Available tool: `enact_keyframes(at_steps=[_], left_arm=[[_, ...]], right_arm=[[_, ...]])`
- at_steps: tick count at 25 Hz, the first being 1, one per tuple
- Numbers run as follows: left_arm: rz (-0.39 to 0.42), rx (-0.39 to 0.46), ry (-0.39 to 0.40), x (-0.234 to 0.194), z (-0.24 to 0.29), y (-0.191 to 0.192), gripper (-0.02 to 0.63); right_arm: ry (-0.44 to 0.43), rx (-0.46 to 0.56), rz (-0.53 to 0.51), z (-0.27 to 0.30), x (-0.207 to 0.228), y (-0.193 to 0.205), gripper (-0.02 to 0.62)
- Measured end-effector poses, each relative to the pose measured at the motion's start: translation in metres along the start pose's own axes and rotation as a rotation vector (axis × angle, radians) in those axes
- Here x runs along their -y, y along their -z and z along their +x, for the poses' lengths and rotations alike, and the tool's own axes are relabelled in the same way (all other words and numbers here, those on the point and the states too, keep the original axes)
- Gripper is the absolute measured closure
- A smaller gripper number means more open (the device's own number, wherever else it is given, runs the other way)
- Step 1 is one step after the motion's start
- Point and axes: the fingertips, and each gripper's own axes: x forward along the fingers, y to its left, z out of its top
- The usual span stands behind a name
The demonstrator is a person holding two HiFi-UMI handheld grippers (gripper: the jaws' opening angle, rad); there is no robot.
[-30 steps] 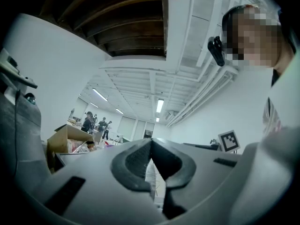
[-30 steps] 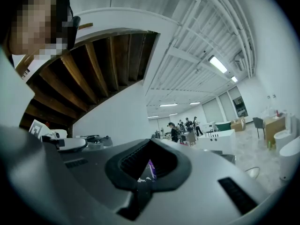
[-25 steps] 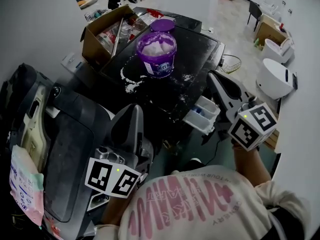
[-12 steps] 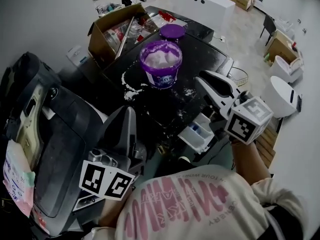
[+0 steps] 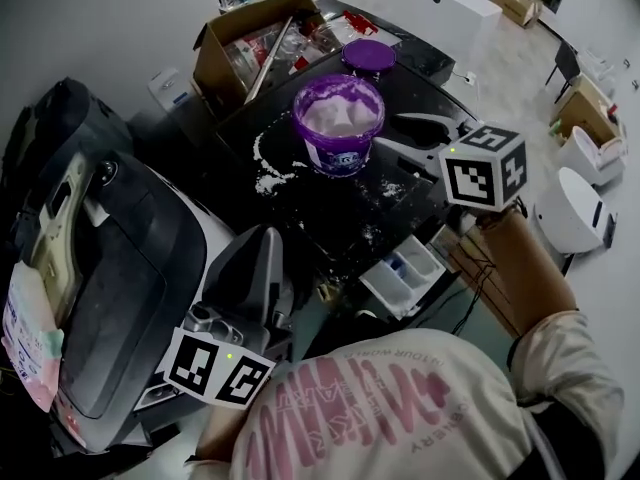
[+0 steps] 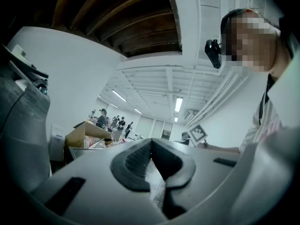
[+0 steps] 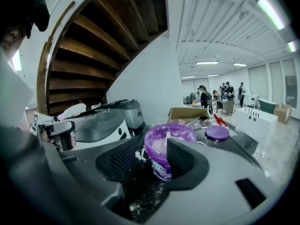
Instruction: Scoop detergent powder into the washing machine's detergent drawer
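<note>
A purple tub (image 5: 338, 123) of white detergent powder stands open on the black washing machine top (image 5: 300, 203), with its purple lid (image 5: 369, 56) behind it. The white detergent drawer (image 5: 405, 273) is pulled out at the machine's front. My right gripper (image 5: 402, 136) sits just right of the tub; its jaws have just been opening and stand open with nothing between them. In the right gripper view the tub (image 7: 161, 144) lies ahead of the right gripper (image 7: 153, 150). My left gripper (image 5: 258, 268) hangs low at the machine's front, its pads (image 6: 133, 161) meeting, shut and holding nothing.
Spilled powder (image 5: 268, 168) lies on the machine top. An open cardboard box (image 5: 250, 43) of packages stands behind the tub. A dark grey appliance (image 5: 120, 268) fills the left side. White appliances (image 5: 585, 208) stand on the floor at right.
My right gripper has swung from beside the drawer up and left to the tub, and its jaws have opened. The left gripper has drifted a little lower.
</note>
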Motion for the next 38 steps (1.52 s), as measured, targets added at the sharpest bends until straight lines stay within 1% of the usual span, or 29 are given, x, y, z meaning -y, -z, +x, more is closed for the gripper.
enact_keyframes(at_steps=[2,3,8,10,11,14,16,18,21,22,26,28,30,34,36,38], left_arm=[[0.004,-0.007,-0.01,-0.001,-0.002,0.002,0.604],[0.004,-0.006,-0.021,-0.003,-0.004,0.002,0.604],[-0.003,0.004,-0.084,-0.016,-0.016,0.0,0.604],[-0.006,0.007,-0.101,-0.02,-0.019,0.0,0.603],[-0.006,0.012,-0.112,-0.022,-0.021,0.0,0.603],[-0.01,0.034,-0.156,-0.032,-0.029,-0.006,0.603],[-0.012,0.042,-0.178,-0.036,-0.034,-0.007,0.603],[-0.011,0.043,-0.188,-0.038,-0.037,-0.007,0.604],[-0.014,0.044,-0.198,-0.041,-0.04,-0.006,0.603],[-0.017,0.044,-0.201,-0.042,-0.041,-0.006,0.604],[-0.021,0.046,-0.205,-0.045,-0.042,-0.006,0.603],[-0.023,0.049,-0.204,-0.046,-0.042,-0.006,0.604],[-0.023,0.05,-0.203,-0.047,-0.042,-0.006,0.603],[-0.02,0.057,-0.197,-0.047,-0.042,-0.008,0.603],[-0.015,0.06,-0.195,-0.046,-0.043,-0.01,0.603],[-0.013,0.063,-0.195,-0.047,-0.045,-0.011,0.604]], right_arm=[[-0.003,-0.049,-0.034,0.012,0.011,-0.005,0.392],[-0.007,-0.069,-0.05,0.018,0.015,-0.008,0.371],[-0.054,-0.174,-0.109,0.049,0.026,-0.021,0.372],[-0.081,-0.231,-0.11,0.064,0.029,-0.022,0.38],[-0.095,-0.26,-0.108,0.071,0.03,-0.023,0.399],[-0.122,-0.373,-0.099,0.094,0.034,-0.018,0.402],[-0.109,-0.456,-0.122,0.106,0.038,-0.01,0.426],[-0.084,-0.531,-0.172,0.115,0.043,-0.001,0.478],[-0.059,-0.595,-0.235,0.124,0.047,0.007,0.529],[-0.059,-0.605,-0.242,0.126,0.047,0.008,0.553],[-0.084,-0.609,-0.248,0.13,0.042,0.009,0.584],[-0.094,-0.586,-0.261,0.13,0.039,0.005,0.589],[-0.085,-0.544,-0.294,0.128,0.039,-0.005,0.589],[0.005,-0.468,-0.397,0.128,0.049,-0.023,0.592],[0.053,-0.461,-0.438,0.131,0.054,-0.024,0.592],[0.094,-0.466,-0.448,0.137,0.058,-0.022,0.594]])
